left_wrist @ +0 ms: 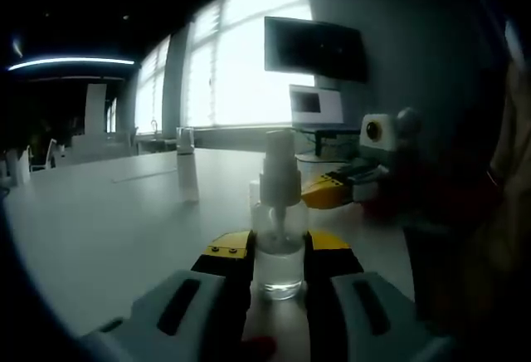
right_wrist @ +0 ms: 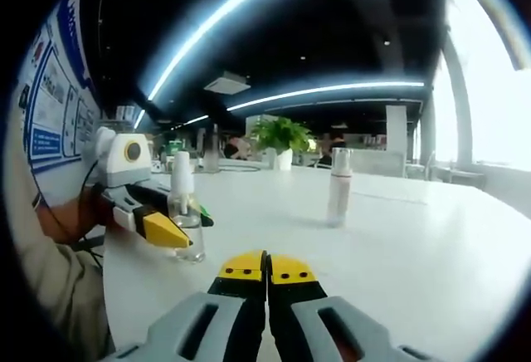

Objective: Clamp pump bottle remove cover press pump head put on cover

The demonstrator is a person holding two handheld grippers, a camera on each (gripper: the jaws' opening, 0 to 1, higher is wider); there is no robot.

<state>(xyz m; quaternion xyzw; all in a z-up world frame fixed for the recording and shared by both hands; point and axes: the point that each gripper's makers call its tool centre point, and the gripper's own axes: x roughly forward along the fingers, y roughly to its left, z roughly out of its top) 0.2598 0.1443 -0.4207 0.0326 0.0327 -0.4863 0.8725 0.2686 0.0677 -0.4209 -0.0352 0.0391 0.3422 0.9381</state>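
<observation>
A small clear pump bottle stands upright on the white bench, pinched at its lower body between the yellow-tipped jaws of the left hand-held gripper. Its pump head is bare; the cover stands apart on the bench at about ten o'clock from the bottle. The right hand-held gripper is pressed together, holding nothing. The bottle looks light, smooth, likely slippery and tippy; a low grip on the body seems steadiest.
</observation>
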